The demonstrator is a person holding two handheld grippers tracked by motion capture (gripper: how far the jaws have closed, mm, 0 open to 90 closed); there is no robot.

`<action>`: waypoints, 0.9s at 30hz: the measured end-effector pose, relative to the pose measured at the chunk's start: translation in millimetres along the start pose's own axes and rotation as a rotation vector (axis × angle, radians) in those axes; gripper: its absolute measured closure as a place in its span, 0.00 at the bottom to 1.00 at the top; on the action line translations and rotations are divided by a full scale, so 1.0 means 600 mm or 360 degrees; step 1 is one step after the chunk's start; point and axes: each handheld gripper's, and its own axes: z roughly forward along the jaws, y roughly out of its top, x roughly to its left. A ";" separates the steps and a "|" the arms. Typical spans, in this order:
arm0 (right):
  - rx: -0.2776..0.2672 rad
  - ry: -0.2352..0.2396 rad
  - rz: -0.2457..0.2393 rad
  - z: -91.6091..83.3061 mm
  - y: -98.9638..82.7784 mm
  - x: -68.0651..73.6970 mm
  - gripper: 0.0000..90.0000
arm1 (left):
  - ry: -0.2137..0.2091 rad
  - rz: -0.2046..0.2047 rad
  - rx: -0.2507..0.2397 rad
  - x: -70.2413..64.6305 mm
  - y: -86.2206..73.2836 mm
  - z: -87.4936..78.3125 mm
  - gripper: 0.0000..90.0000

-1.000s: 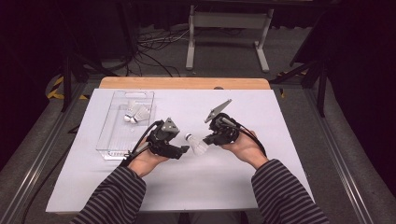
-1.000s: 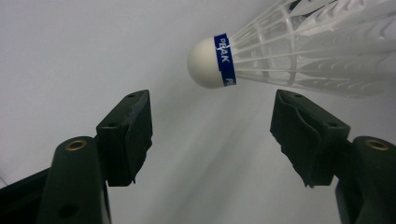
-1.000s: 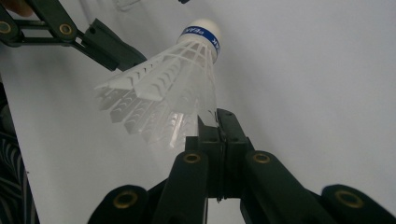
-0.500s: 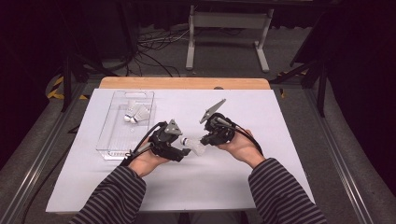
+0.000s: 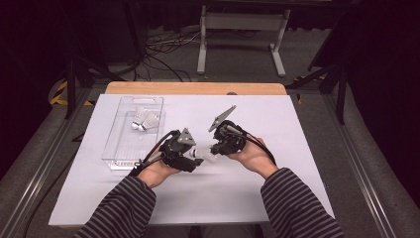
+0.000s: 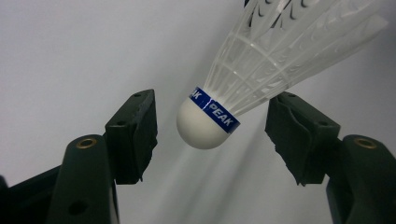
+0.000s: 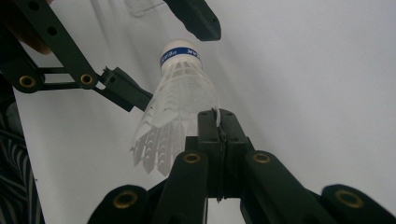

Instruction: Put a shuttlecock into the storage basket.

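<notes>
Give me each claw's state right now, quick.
Left claw: open, jaws closing around the shuttlecock cork, pads not touching it.
Right claw: shut on the shuttlecock's feather skirt.

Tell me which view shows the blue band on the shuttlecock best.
The left gripper view: the shuttlecock is close, and its blue band reads PEAK. The right gripper view shows the band smaller and farther off. In the high view the shuttlecock is tiny, its band unreadable.

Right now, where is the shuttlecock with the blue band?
In the high view, the shuttlecock is mid-table between both grippers, right of the clear tray.
</notes>
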 end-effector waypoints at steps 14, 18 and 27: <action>-0.0021 0.0001 0.0002 0.002 0.003 0.001 1.00 | -0.0030 -0.0019 0.0046 -0.003 0.003 0.002 0.50; -0.0021 -0.0001 -0.0003 0.003 0.003 0.002 1.00 | -0.0022 -0.0007 0.0067 -0.004 0.004 0.001 0.53; -0.0027 0.0000 0.0001 0.001 0.002 0.000 1.00 | -0.0020 0.0025 0.0086 -0.005 0.005 -0.002 0.61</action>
